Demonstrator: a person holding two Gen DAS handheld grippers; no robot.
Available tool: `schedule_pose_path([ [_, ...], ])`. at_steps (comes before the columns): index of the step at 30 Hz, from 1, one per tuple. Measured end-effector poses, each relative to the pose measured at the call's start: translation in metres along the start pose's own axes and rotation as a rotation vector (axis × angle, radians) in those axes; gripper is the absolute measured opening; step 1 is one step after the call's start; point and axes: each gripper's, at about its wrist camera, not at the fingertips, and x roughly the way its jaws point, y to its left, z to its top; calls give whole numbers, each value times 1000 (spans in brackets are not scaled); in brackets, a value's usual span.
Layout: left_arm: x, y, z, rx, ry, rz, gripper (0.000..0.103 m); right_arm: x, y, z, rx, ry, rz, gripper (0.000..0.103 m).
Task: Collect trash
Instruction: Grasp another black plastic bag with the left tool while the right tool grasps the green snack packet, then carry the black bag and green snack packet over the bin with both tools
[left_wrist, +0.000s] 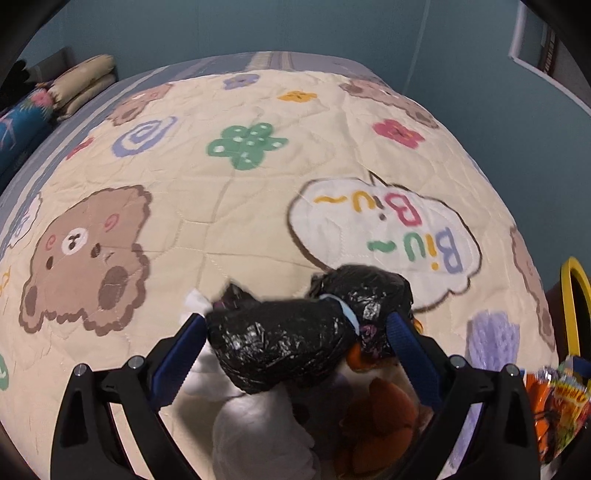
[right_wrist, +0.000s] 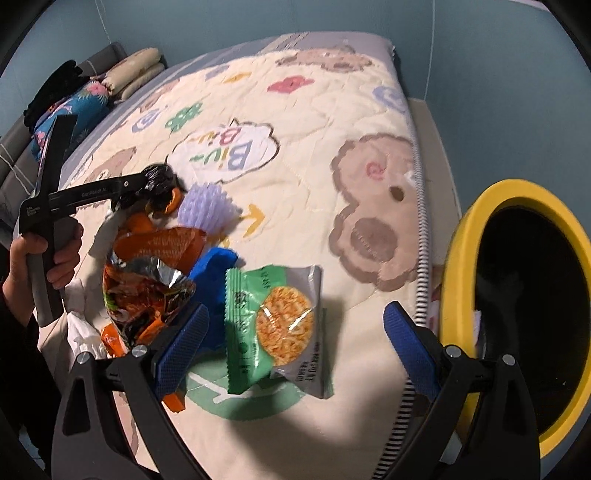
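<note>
My left gripper (left_wrist: 295, 328) is shut on a crumpled black plastic bag (left_wrist: 291, 343), held above white tissue (left_wrist: 258, 432) and orange peel (left_wrist: 380, 417) on the bed. In the right wrist view the left gripper (right_wrist: 155, 184) holds the black bag (right_wrist: 159, 177) over the trash pile. My right gripper (right_wrist: 295, 332) is open and empty, just above a green noodle packet (right_wrist: 277, 325). An orange snack wrapper (right_wrist: 147, 284), a blue scrap (right_wrist: 214, 273) and a purple spiky foam piece (right_wrist: 207, 206) lie to its left. The yellow-rimmed bin (right_wrist: 458, 280) stands at the right.
The cream quilt with bears and a "Biu Biu" cloud (left_wrist: 388, 229) covers the bed. Folded pillows (right_wrist: 136, 70) and a blue floral bolster (right_wrist: 74, 107) sit at the far left. The bed edge (right_wrist: 421, 221) runs beside the bin. Blue walls surround.
</note>
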Motion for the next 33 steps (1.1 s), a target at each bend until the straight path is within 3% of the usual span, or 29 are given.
schedule_pose_path([
  [5,5,-7,-7,41,24,-44,71,13,10,-2,-31,38,7,81],
  [7,6,-10,-8,63,31,-51,57,19,13,-2,-38,60,14,67],
  [9,5,-13,-10,80,30,-55,52,22,15,-2,-44,73,21,55],
  [13,0,-10,-8,69,26,-87,38,22,16,-2,-49,75,34,46],
  [22,-24,-1,-4,36,9,-122,30,8,14,-1,-64,34,36,21],
  [33,-65,23,-7,-61,-38,-173,28,-13,9,-5,-51,-16,54,18],
])
